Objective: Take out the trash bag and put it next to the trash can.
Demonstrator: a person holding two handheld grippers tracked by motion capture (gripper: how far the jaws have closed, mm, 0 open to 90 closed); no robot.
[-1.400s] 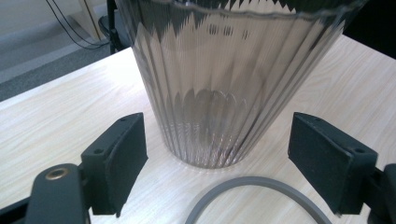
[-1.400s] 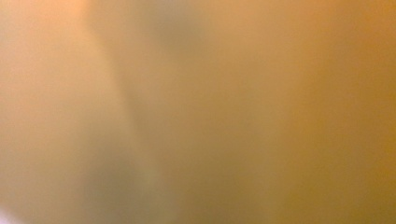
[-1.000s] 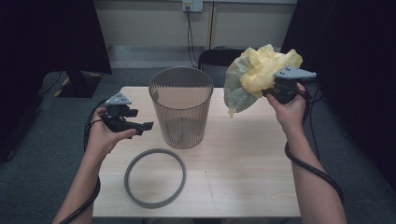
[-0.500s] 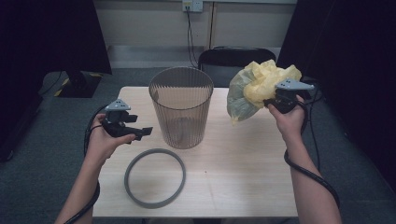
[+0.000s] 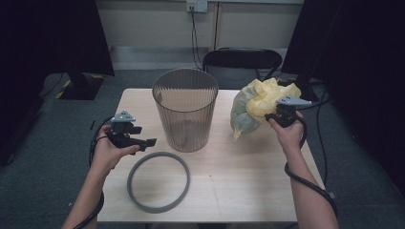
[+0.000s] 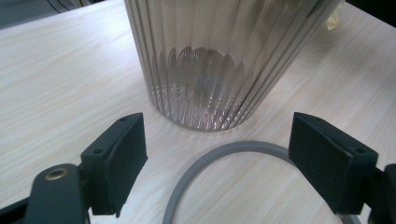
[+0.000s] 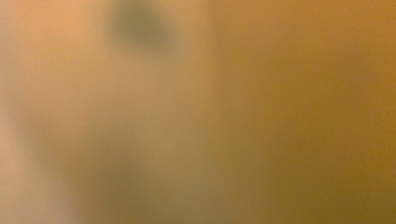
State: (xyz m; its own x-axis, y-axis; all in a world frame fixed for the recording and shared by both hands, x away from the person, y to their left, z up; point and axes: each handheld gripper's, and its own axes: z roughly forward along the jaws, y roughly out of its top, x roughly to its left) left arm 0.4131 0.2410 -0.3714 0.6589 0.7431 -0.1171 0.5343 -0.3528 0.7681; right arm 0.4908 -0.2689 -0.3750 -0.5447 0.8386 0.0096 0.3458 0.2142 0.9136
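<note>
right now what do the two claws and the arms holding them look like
Both are black handheld tools. The left claw has two blocky black jaws with flat pads and a brass-coloured fitting near one. The right claw carries a grey three-cornered plate on top, as does the left. Black cables trail from each. Forearms are bare, no sleeves.

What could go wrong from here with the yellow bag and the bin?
The right claw is shut on the yellow bag, which is bunched up, so it may not open over the bin rim. The bin looks light and stands unheld; the left claw is open beside it, so a push from the bag could tip it. The grey ring lies close to the bin's base and might get knocked.
</note>
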